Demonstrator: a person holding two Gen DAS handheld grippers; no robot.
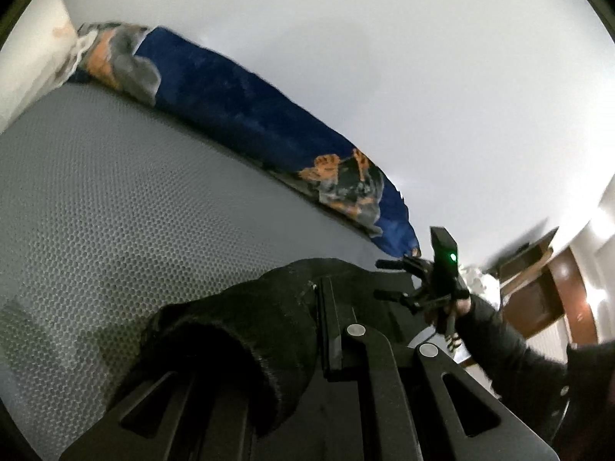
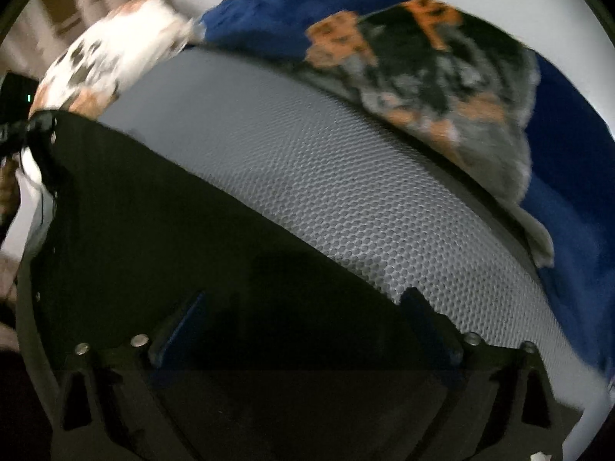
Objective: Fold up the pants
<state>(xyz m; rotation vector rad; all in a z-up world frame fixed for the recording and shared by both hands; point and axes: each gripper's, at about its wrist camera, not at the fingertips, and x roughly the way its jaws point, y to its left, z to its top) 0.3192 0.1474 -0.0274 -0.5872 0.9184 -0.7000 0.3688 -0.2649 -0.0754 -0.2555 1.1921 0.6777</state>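
The black pants (image 1: 246,330) are lifted off the grey mesh mattress (image 1: 115,192). In the left wrist view my left gripper (image 1: 326,330) is shut on a thick fold of the pants, which drape over its left finger. My right gripper (image 1: 399,280) shows at the right of that view, held in a hand. In the right wrist view the pants (image 2: 161,230) hang as a dark sheet across the lower left, and the right gripper (image 2: 303,307) has its two fingers standing wide apart with the cloth stretched across them.
A blue blanket with orange and grey dog prints (image 1: 230,107) lies along the mattress's far edge by a white wall; it also shows in the right wrist view (image 2: 442,77). A white spotted pillow (image 2: 115,50) lies at the far left. Wooden furniture (image 1: 538,280) stands at the right.
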